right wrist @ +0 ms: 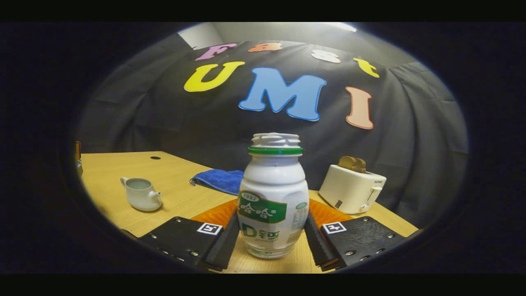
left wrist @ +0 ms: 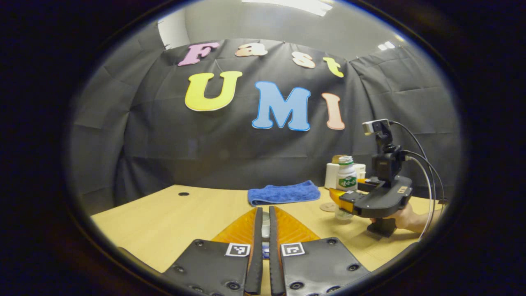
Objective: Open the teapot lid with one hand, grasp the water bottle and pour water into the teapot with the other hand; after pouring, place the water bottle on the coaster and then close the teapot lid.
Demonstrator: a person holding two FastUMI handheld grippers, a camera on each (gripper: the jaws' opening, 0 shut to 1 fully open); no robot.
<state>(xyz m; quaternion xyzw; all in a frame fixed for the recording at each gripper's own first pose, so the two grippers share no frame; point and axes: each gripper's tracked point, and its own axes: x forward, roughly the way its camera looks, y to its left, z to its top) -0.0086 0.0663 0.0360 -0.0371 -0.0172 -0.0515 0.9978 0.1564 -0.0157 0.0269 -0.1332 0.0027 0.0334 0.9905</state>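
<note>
Your right claw (right wrist: 272, 242) grips the upright water bottle (right wrist: 273, 197), a finger pressed against each side of its lower body. The cap is off its neck. To your left, the teapot (right wrist: 141, 194) sits lidless on the wooden surface (right wrist: 172, 181). A blue cloth (right wrist: 218, 180) lies behind the bottle, and a white toaster (right wrist: 351, 188) holding bread stands to the right.

White water bottle (right wrist: 274, 197) upright, uncapped, green label; pale teapot (right wrist: 141, 193) lidless on table, well apart.
</note>
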